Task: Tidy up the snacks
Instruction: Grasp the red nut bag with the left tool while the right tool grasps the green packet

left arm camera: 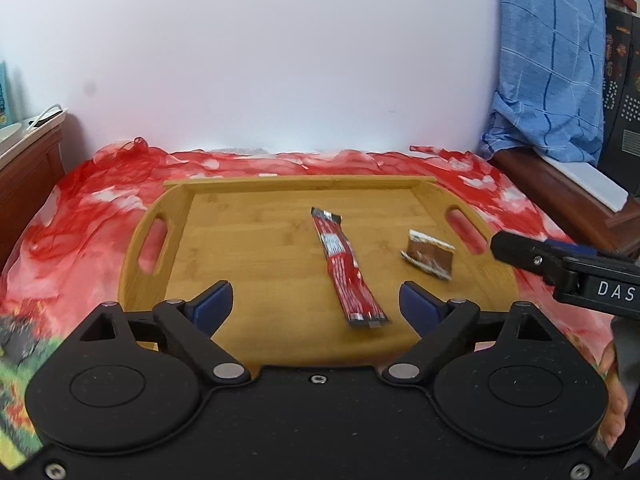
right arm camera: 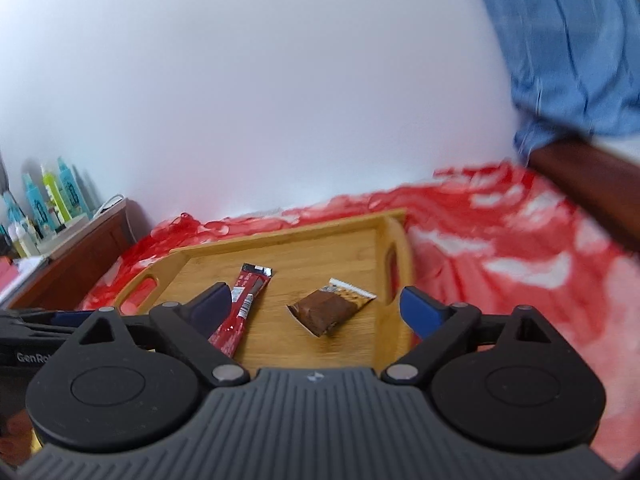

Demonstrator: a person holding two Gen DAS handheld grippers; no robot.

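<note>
A wooden tray (left arm camera: 256, 248) with cut-out handles lies on a red and white cloth. On it are a long red snack stick (left arm camera: 344, 268) and a small brown snack packet (left arm camera: 430, 258). My left gripper (left arm camera: 316, 304) is open and empty, held above the tray's near edge, with the stick's near end between its fingers' line. My right gripper (right arm camera: 316, 306) is open and empty above the tray's (right arm camera: 328, 248) near right part, with the brown packet (right arm camera: 328, 308) just ahead and the red stick (right arm camera: 240, 308) by its left finger. The right gripper also shows in the left wrist view (left arm camera: 560, 264).
The red and white cloth (left arm camera: 80, 240) covers the surface around the tray. A white wall stands behind. A wooden cabinet with bottles (right arm camera: 44, 204) is at the left. Blue checked fabric (left arm camera: 552, 60) hangs over dark wooden furniture at the right.
</note>
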